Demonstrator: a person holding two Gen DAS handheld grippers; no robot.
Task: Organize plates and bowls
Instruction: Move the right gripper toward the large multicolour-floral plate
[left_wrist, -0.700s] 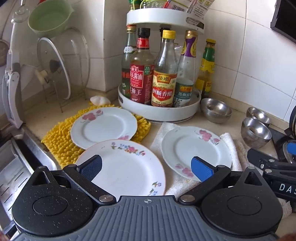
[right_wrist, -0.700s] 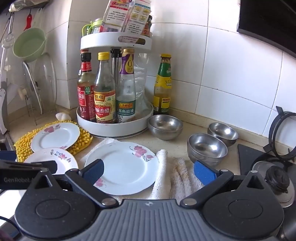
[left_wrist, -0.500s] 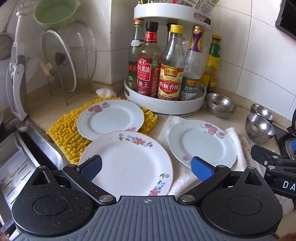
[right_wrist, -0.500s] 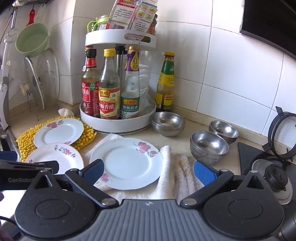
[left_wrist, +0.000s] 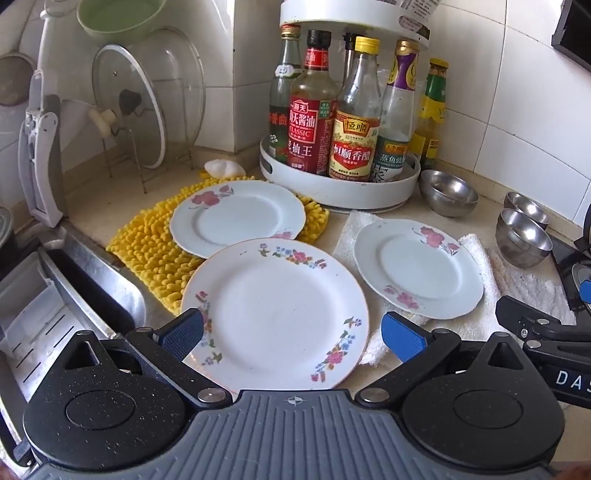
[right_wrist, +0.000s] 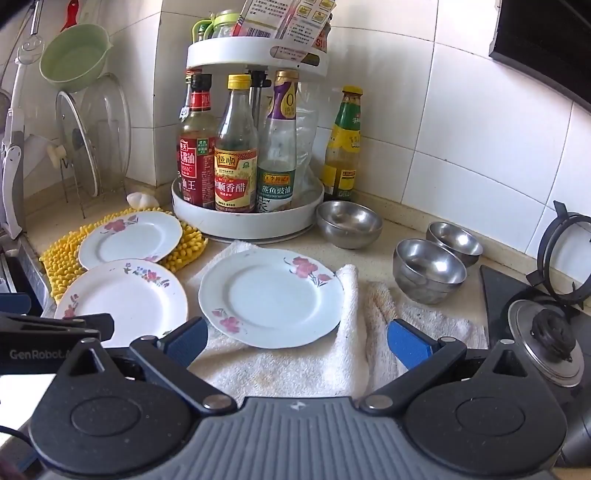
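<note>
In the left view the left tool (left_wrist: 291, 332) hangs spread wide and holding nothing over the big plate (left_wrist: 275, 314) in the middle, likely to grab it first, and in the right view the right tool (right_wrist: 297, 341) is spread wide and holds nothing too, over the small plate (right_wrist: 271, 297) on the white towel (right_wrist: 295, 365), with three steel bowls (right_wrist: 428, 269) waiting at the right on the tabletop (right_wrist: 380, 240).

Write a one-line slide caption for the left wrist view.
Open left gripper poised over the large floral plate, two smaller plates and three steel bowls waiting on the counter.
</note>
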